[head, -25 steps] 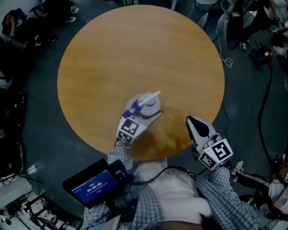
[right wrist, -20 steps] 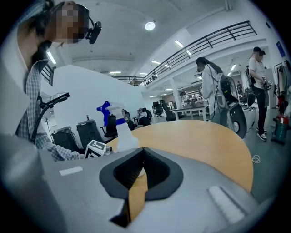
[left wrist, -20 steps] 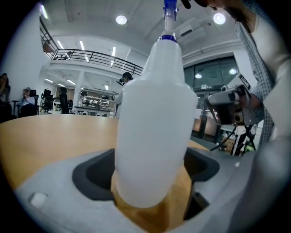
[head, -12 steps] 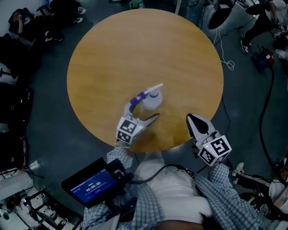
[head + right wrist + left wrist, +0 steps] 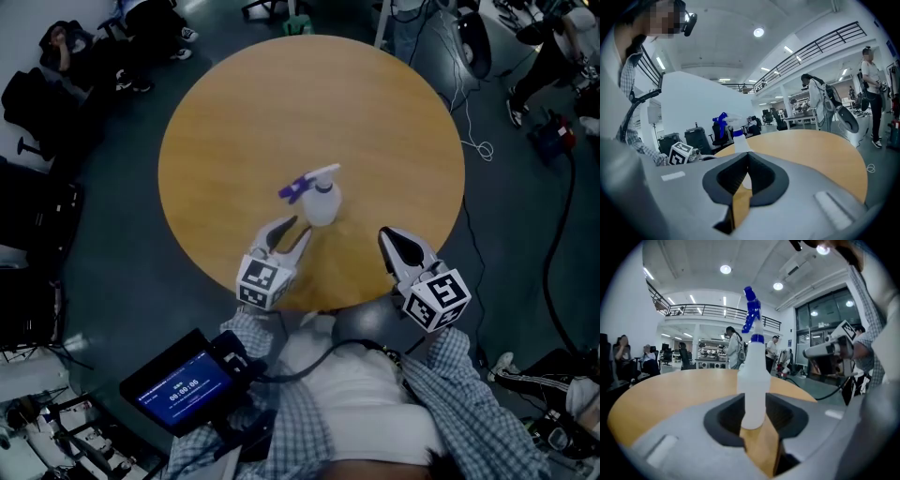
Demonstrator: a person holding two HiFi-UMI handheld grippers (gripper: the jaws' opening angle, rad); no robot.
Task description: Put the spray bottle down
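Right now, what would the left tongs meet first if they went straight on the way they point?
Probably the spray bottle, upright on the table just ahead; the left tongs are closing with nothing between them.

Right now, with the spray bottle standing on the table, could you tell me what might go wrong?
1. The spray bottle is tall and narrow, and the left gripper, its jaws closing on nothing, sits just short of it; a forward nudge could topple it.
2. The right gripper, shut, hovers over the table edge nearby; a sideways sweep might clip the bottle.
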